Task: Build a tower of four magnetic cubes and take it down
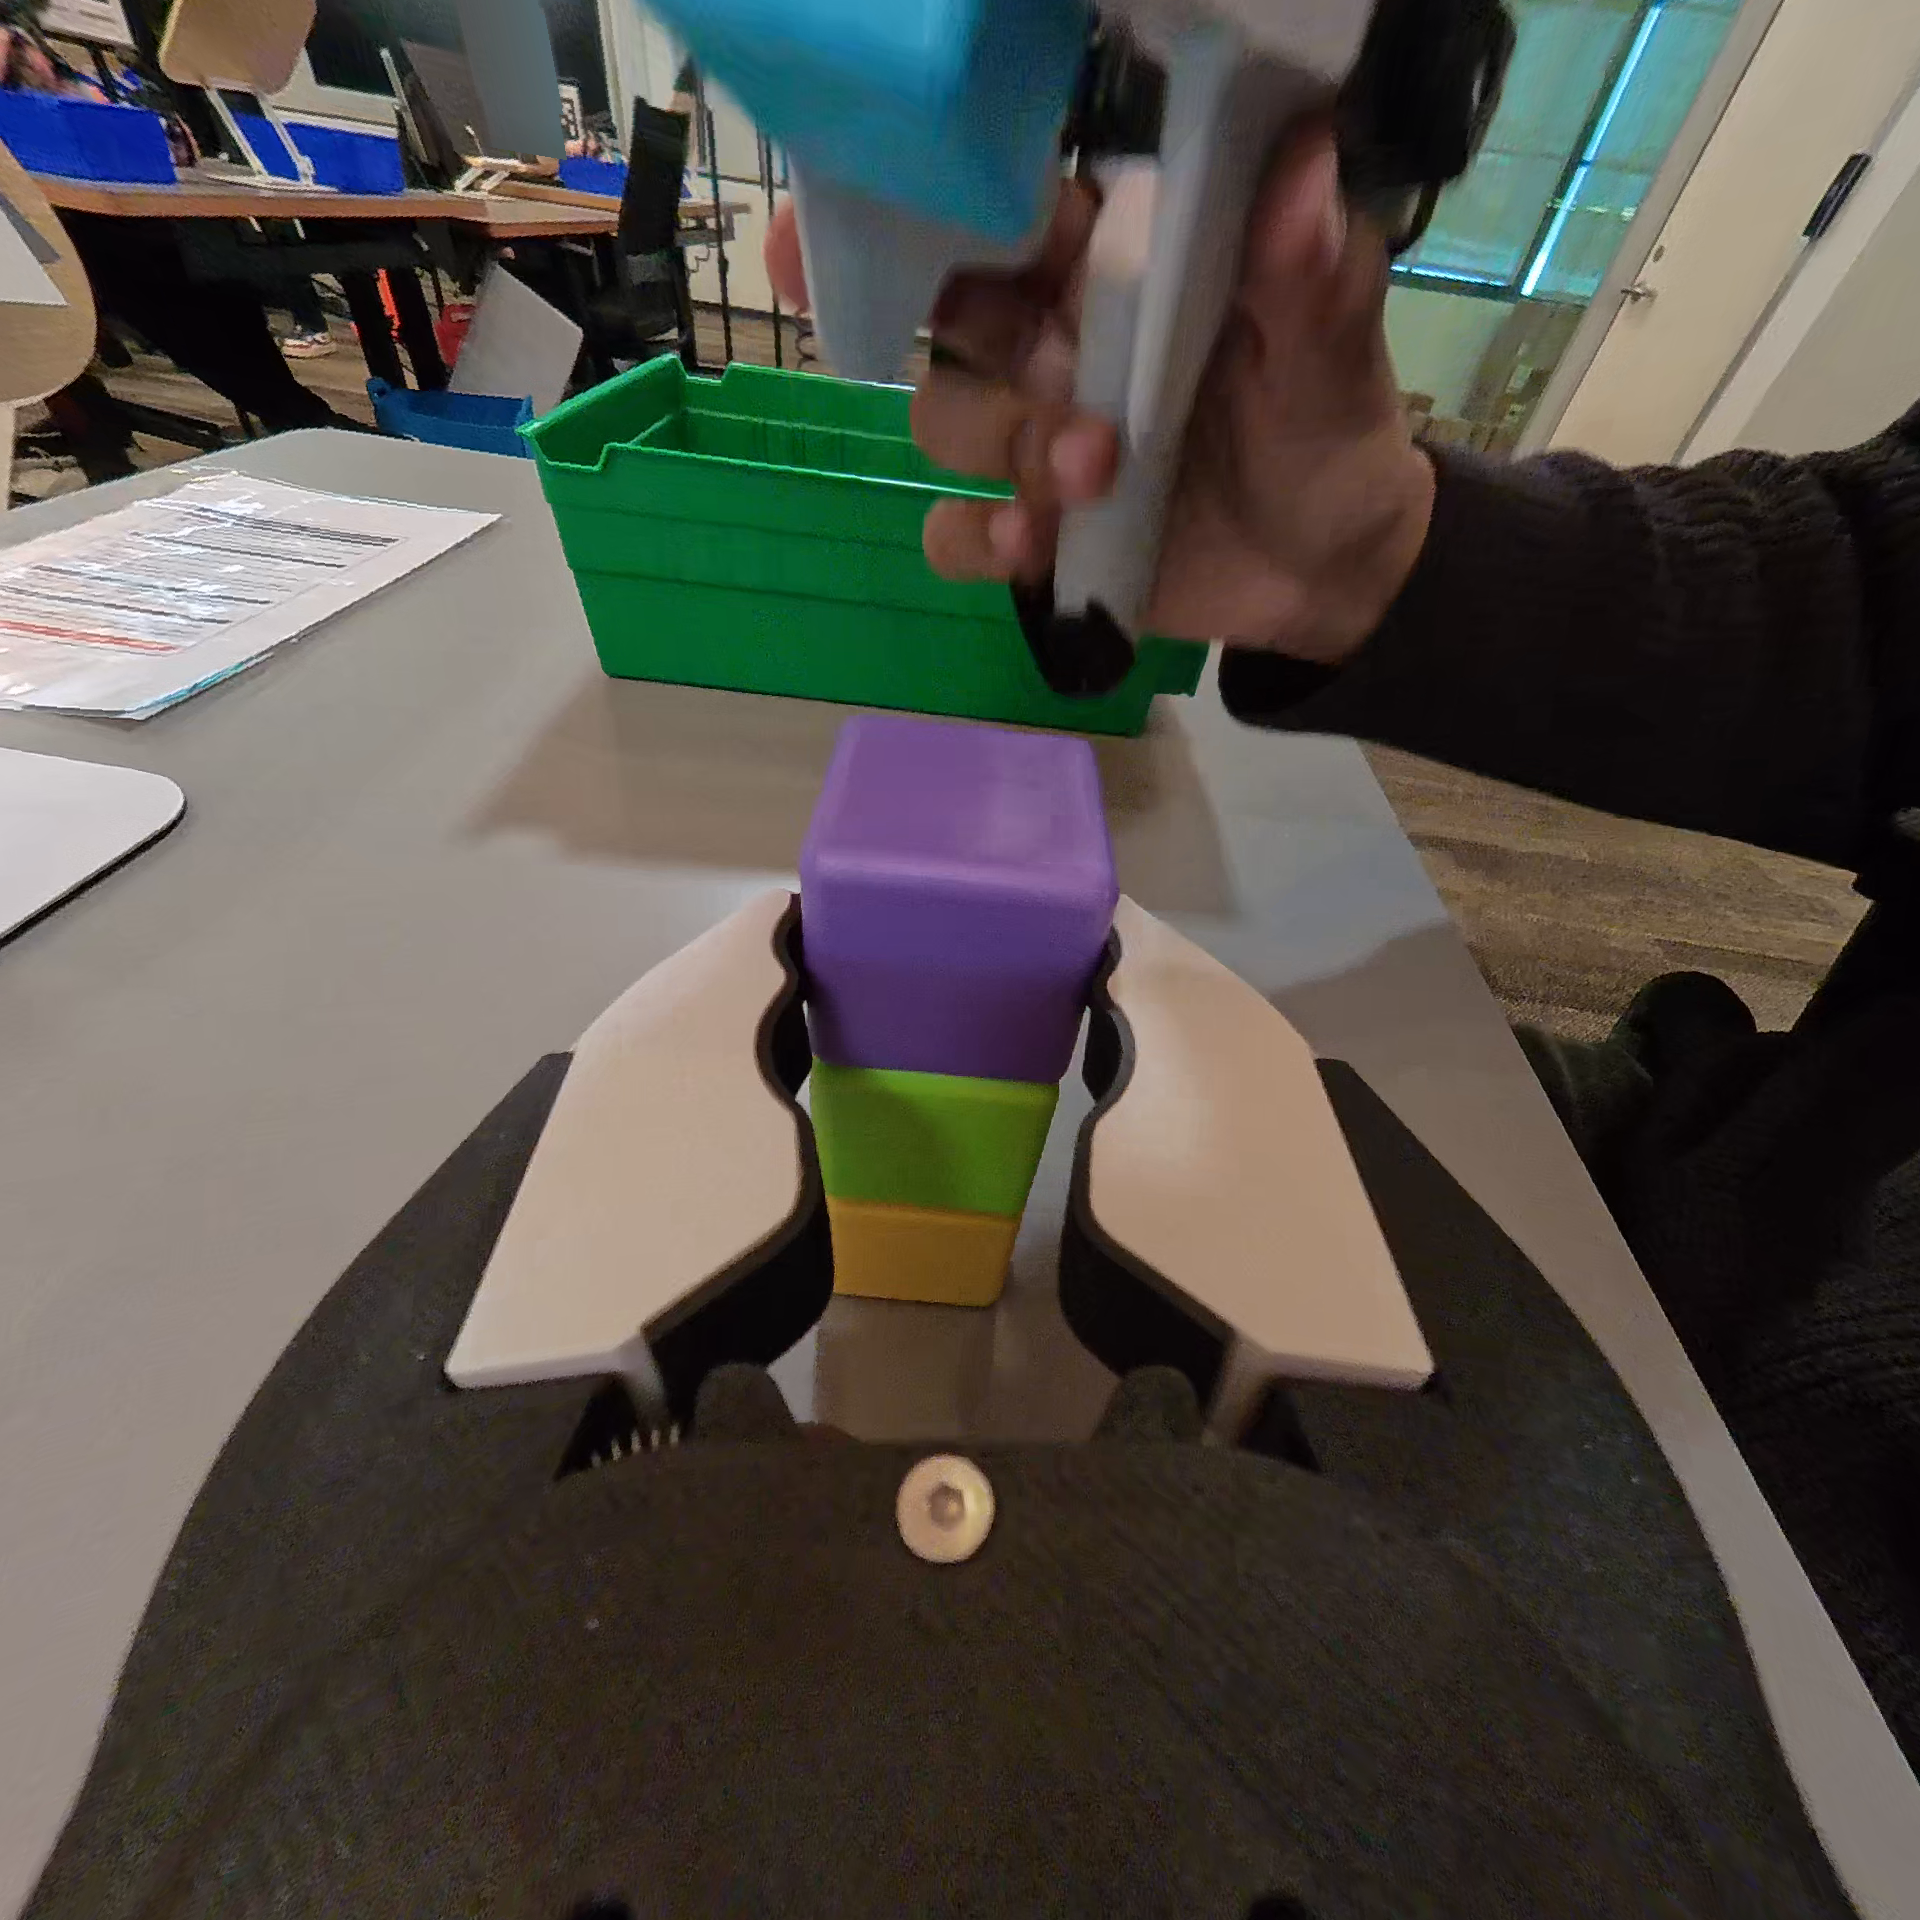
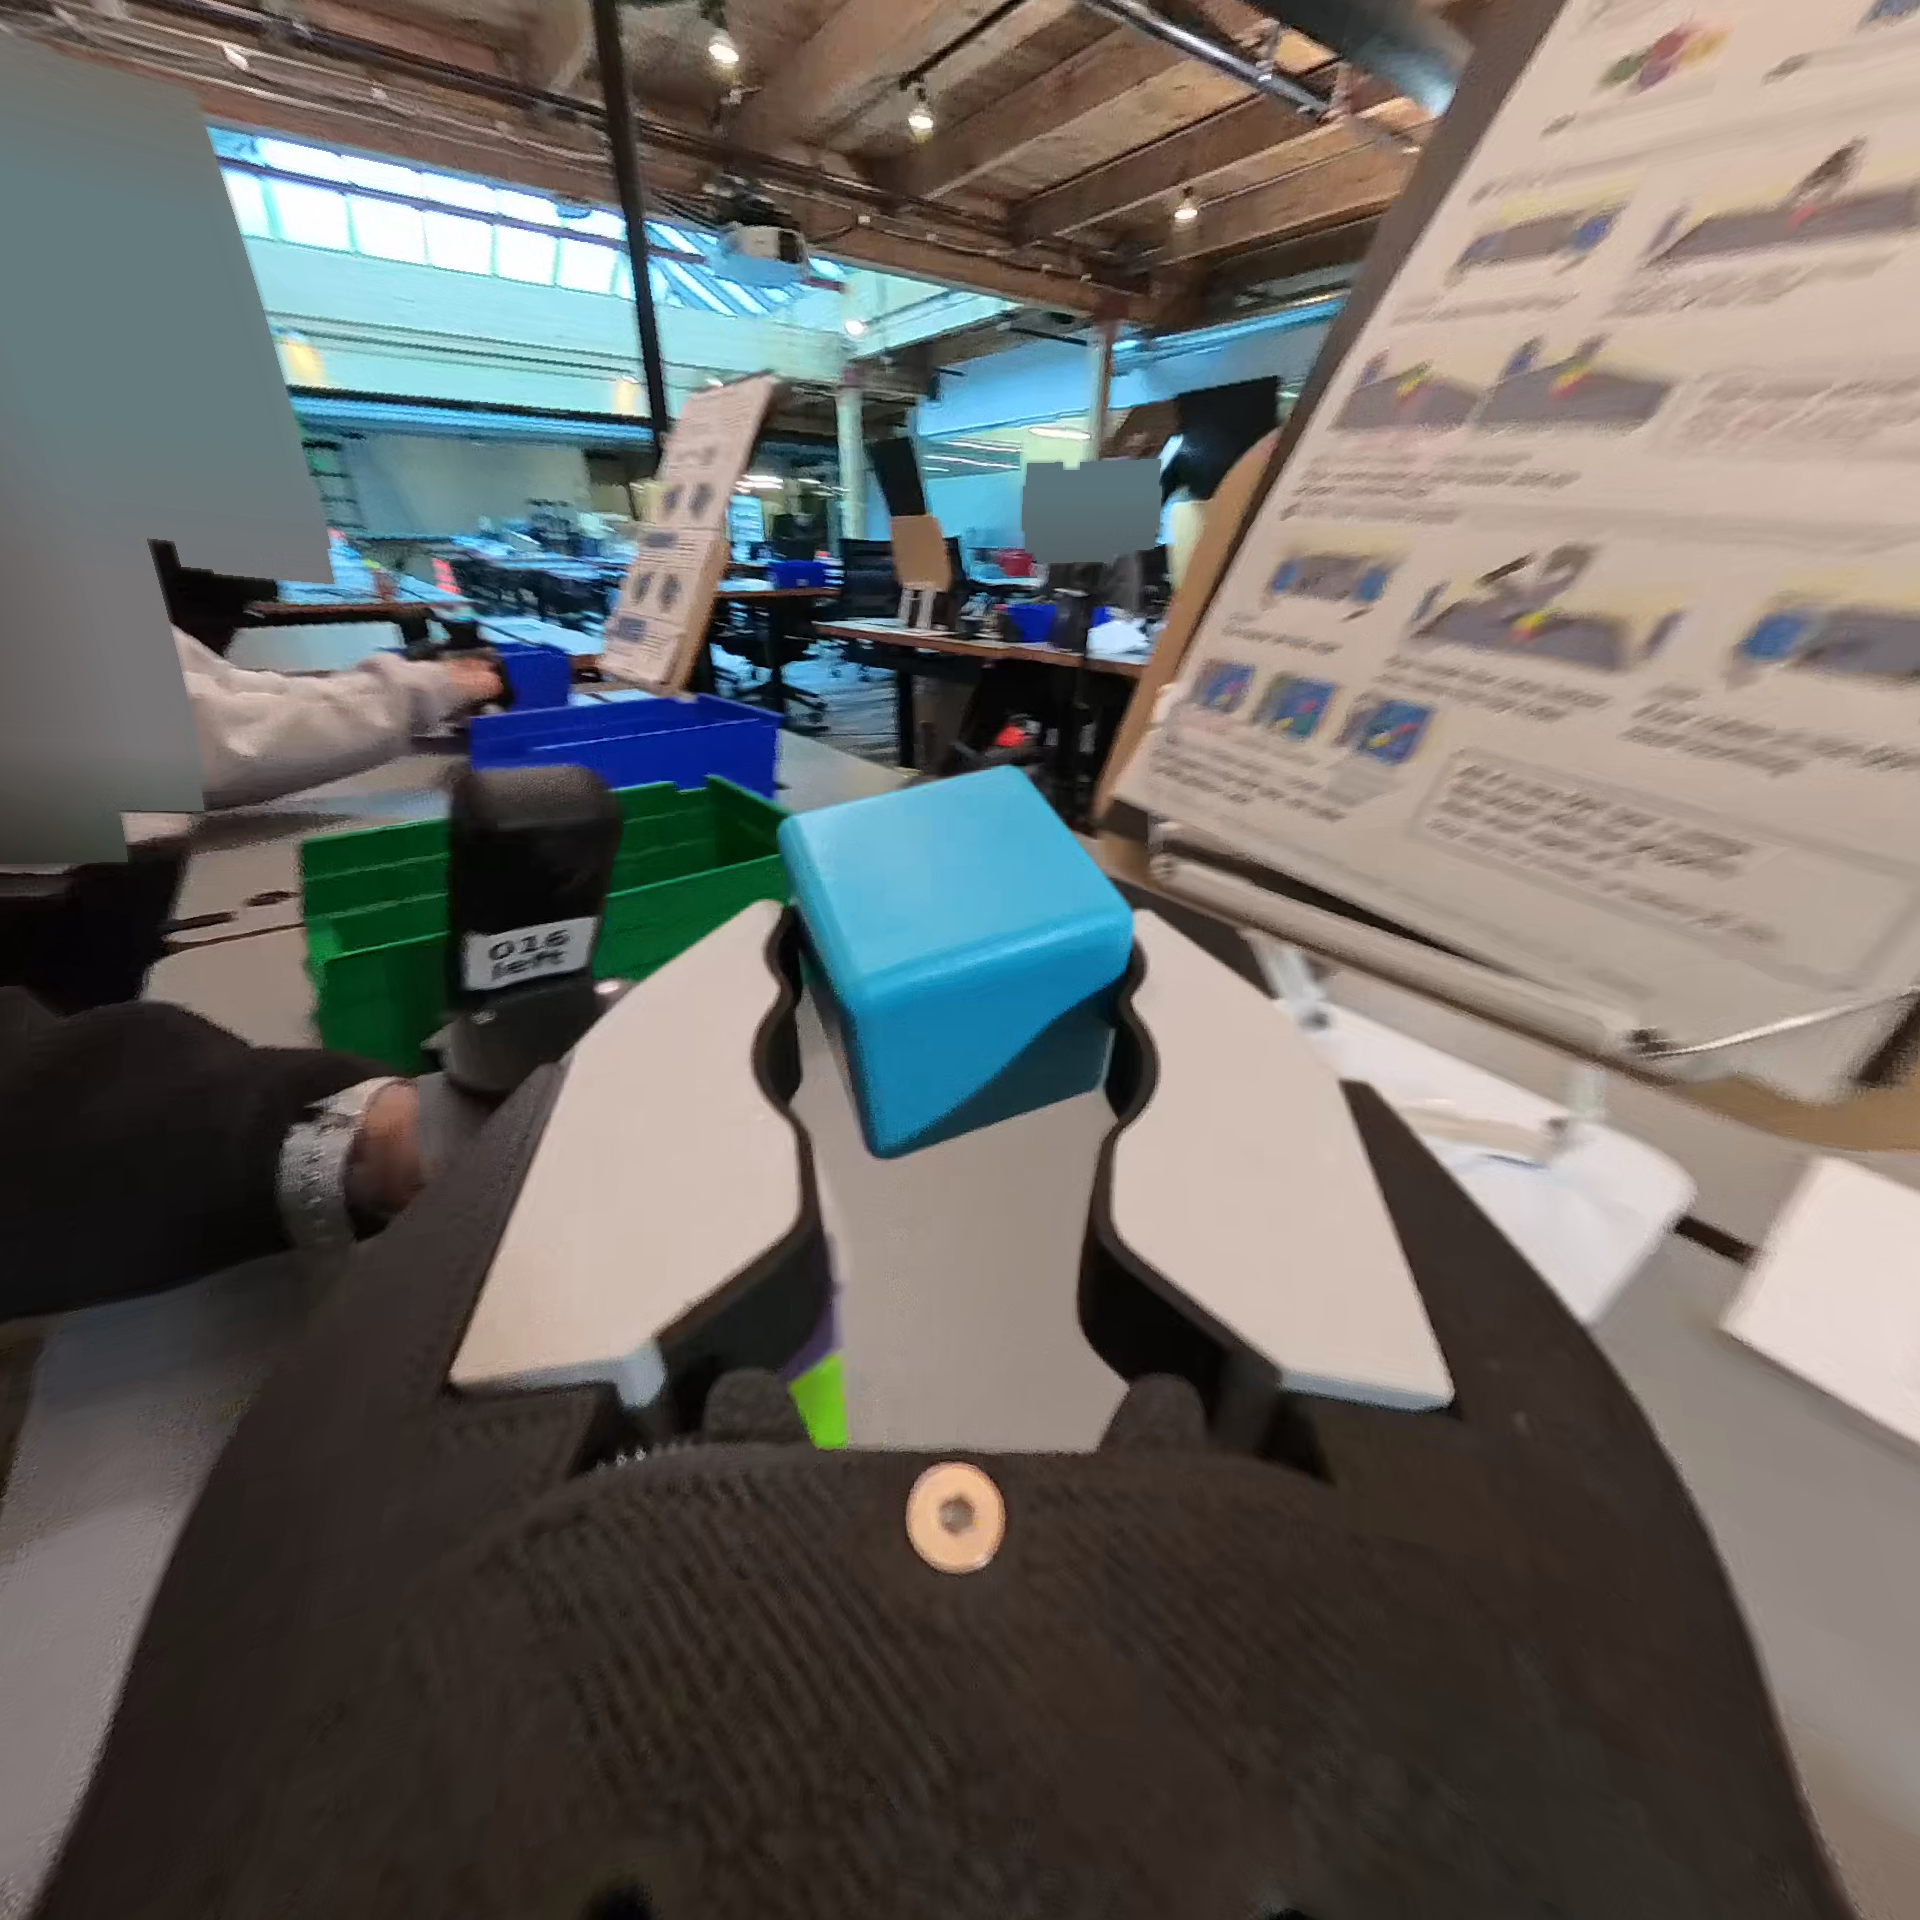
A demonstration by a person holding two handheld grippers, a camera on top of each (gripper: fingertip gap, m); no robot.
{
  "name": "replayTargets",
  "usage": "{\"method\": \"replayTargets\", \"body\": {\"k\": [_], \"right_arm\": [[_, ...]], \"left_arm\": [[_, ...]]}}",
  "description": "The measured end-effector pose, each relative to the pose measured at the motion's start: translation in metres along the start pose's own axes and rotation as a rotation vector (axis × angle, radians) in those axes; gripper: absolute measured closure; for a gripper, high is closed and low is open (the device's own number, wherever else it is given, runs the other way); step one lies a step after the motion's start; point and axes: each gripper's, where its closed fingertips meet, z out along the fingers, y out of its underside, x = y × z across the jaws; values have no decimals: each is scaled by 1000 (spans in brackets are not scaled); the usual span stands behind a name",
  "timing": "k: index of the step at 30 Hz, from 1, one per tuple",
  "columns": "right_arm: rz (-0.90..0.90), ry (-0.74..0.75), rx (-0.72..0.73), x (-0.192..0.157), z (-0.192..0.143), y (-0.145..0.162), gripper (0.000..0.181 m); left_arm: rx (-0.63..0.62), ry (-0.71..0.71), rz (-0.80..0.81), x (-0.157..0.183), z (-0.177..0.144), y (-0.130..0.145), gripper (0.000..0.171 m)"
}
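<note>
In the left wrist view a stack of three cubes stands on the grey table (image 1: 364,987): a yellow cube (image 1: 920,1252) at the bottom, a green cube (image 1: 930,1138) in the middle, a purple cube (image 1: 951,904) on top. My left gripper (image 1: 951,945) is shut on the purple cube, its jaws touching both sides. My right gripper (image 2: 961,961) is shut on a blue cube (image 2: 951,956) and holds it tilted in the air. The blue cube also shows in the left wrist view (image 1: 883,94), blurred, high above the stack, with a hand (image 1: 1247,468) on the right gripper's handle.
A green bin (image 1: 790,551) stands on the table behind the stack; it also shows in the right wrist view (image 2: 384,935). Printed sheets (image 1: 197,582) lie at the left. An instruction board (image 2: 1558,520) leans on a stand at the right. Blue bins (image 2: 623,738) and desks stand farther back. One gripper's finger ends stand about 12 cm off the other's.
</note>
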Motion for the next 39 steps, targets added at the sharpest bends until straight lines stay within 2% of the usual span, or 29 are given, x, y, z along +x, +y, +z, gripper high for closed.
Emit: {"method": "replayTargets", "body": {"k": [3,6,9,12,14,18,20,23,27,29,32,34,36,39], "right_arm": [[-65,149,-57,41,-22,-26,123],[-156,374,-210,101,-59,-29,123],[-181,585,-408,162,-105,-8,123],[-102,708,-624,209,-144,33,123],[-15,706,-759,229,-158,65,123],[188,568,-1119,247,-177,135,123],[195,533,-1259,253,-186,158,122],[133,494,-1357,258,-187,176,122],[128,490,-1345,259,-178,178,125],[135,489,-1336,258,-176,173,110],[132,523,-1294,263,-181,150,101],[145,555,-1174,263,-176,121,101],[158,545,-966,249,-158,79,104],[155,387,-596,186,-111,10,110]], "left_arm": [[3,-3,2,1,0,0,121],[-6,1,-19,0,1,3,120],[-27,-3,-19,0,3,7,119],[-31,-8,-16,1,4,8,118],[-34,-16,-18,0,4,8,118],[-30,-27,-14,0,2,5,118],[-31,-31,-9,-1,2,6,118],[-38,-26,-18,-2,3,8,117],[-43,-30,-13,-2,3,9,117],[-44,-29,-16,-3,2,9,116],[-78,-24,-34,-4,4,15,105],[-100,-25,-33,-5,4,18,99],[-113,-47,-23,-8,2,19,94],[-148,-46,-12,-6,2,21,87]]}}
